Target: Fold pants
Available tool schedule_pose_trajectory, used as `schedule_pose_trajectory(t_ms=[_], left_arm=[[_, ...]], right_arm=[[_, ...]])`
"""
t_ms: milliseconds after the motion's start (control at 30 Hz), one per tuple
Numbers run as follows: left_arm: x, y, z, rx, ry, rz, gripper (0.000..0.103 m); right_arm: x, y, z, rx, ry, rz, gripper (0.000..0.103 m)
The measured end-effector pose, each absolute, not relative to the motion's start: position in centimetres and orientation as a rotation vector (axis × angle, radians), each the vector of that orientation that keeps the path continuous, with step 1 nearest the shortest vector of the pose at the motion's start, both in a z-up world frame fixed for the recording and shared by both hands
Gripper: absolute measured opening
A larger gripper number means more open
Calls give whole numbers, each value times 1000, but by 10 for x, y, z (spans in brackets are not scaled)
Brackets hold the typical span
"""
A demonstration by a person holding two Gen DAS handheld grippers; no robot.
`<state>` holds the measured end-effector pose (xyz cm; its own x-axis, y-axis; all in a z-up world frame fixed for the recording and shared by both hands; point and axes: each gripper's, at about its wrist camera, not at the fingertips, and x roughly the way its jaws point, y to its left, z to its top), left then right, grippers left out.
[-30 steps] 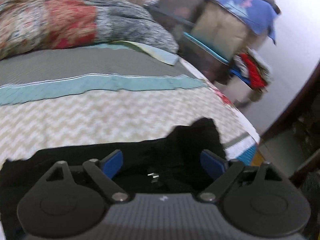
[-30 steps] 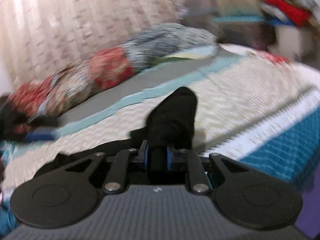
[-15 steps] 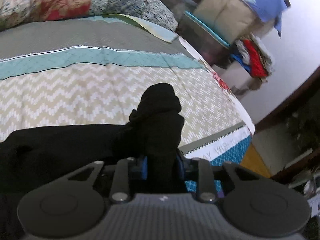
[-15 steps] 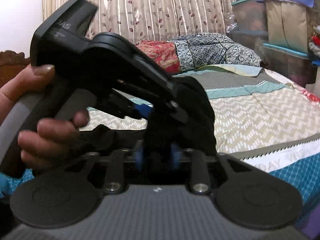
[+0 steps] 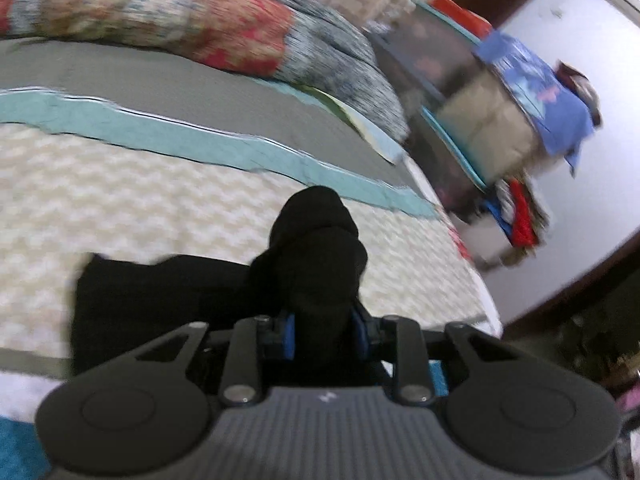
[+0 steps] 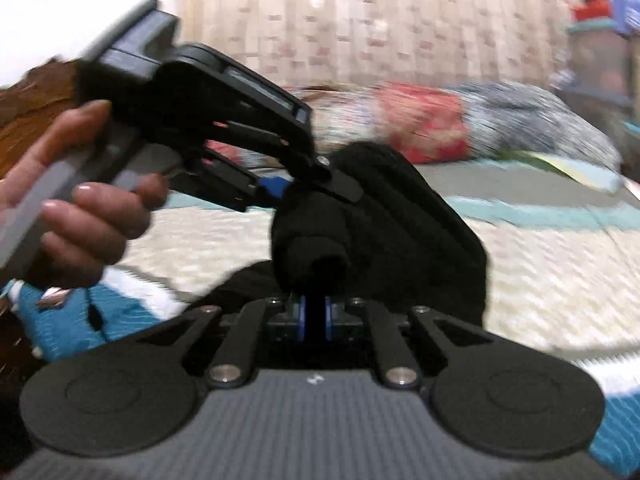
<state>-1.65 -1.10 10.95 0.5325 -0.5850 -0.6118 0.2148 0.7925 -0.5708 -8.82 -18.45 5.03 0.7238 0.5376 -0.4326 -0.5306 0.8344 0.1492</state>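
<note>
We clamp the pants (image 5: 320, 264) in both grippers, left (image 5: 325, 330) and right (image 6: 315, 320), above the bedspread (image 5: 140, 208); pillows (image 5: 168, 12) lie beyond.

both wrist views low, close, sharing the bed (image 5: 120, 208)

Pants (image 5: 312, 264) plain black; gripper pads (image 5: 289, 334) blue on black linkages. Bedspread (image 5: 132, 208) cream chevron with teal and grey bands, turquoise at the near edge. Pillow (image 5: 152, 16) red floral patchwork, curtain (image 6: 360, 24) beige with small reddish motifs.

Matt black cloth pants (image 5: 312, 264), woven zigzag bedspread (image 5: 160, 208)
</note>
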Motion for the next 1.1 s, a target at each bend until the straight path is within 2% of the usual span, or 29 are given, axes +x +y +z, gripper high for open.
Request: schedule_pose_trajectory(t_ms=[167,300,400,433,500,533,567,633,700,900,1100], left_arm=[[-21,55,85,-572,877,-390,25],[-15,79,37,-601,970,-274,26],[-14,85,5,-651,1009,-220,37],[-16,86,2,-672,995,-219,38],[-17,80,7,-645,974,-219,44],[-17,76,11,-615,968,-214,50],[-17,72,16,-582,963,-203,53],[-24,69,24,-517,954,-165,69],[-33,65,34,-449,931,-128,76],[-64,58,51,-354,908,-114,77],[-80,49,41,-255,928,-45,78]], right_arm=[[-68,-138,46,-65,511,701,11],[-55,-106,13,-94,683,750,16],[-55,-102,1,-119,715,758,17],[-57,-104,5,-119,714,764,19],[-58,-112,14,-88,713,780,32],[-59,-119,17,-53,709,792,43],[-62,-125,19,-22,704,796,47],[-69,-135,26,23,685,784,47],[-76,-145,29,53,657,759,47],[-72,-172,31,144,612,609,46],[-46,-183,3,270,761,474,40]])
